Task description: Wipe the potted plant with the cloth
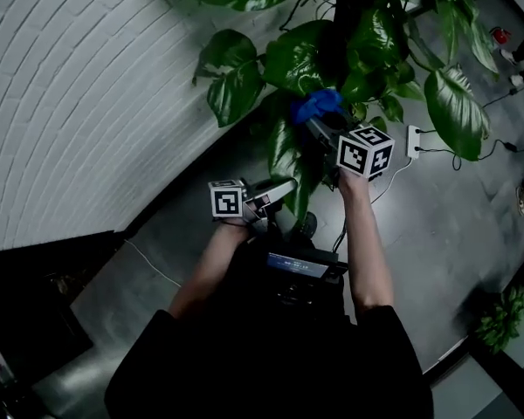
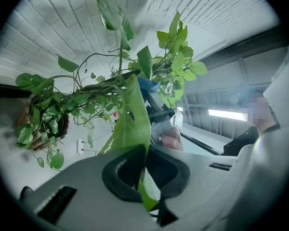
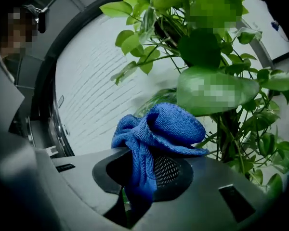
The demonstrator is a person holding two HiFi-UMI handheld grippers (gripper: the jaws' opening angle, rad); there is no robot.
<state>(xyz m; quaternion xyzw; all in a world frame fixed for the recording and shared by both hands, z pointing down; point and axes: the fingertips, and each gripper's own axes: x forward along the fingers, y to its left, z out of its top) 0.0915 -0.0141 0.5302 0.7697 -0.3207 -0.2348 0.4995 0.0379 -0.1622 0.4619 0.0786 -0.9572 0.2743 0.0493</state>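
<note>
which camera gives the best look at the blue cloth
The right gripper view: the blue cloth fills the middle, pinched between the right gripper's jaws. The head view shows a small blue patch among leaves; the left gripper view only a sliver behind a leaf.

Studio-like room: white brick wall (image 1: 87, 85), cabled grey floor (image 1: 437, 251).

Both forearms (image 1: 367, 234) stretched forward, left claw (image 1: 290, 185) level — jaws clamped, right claw (image 1: 313, 122) higher, further out — likewise clamped.

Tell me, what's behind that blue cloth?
Behind the cloth hang the plant's leaves and stems, with a white brick wall farther back. Whatever lies directly behind the cloth is covered.
</note>
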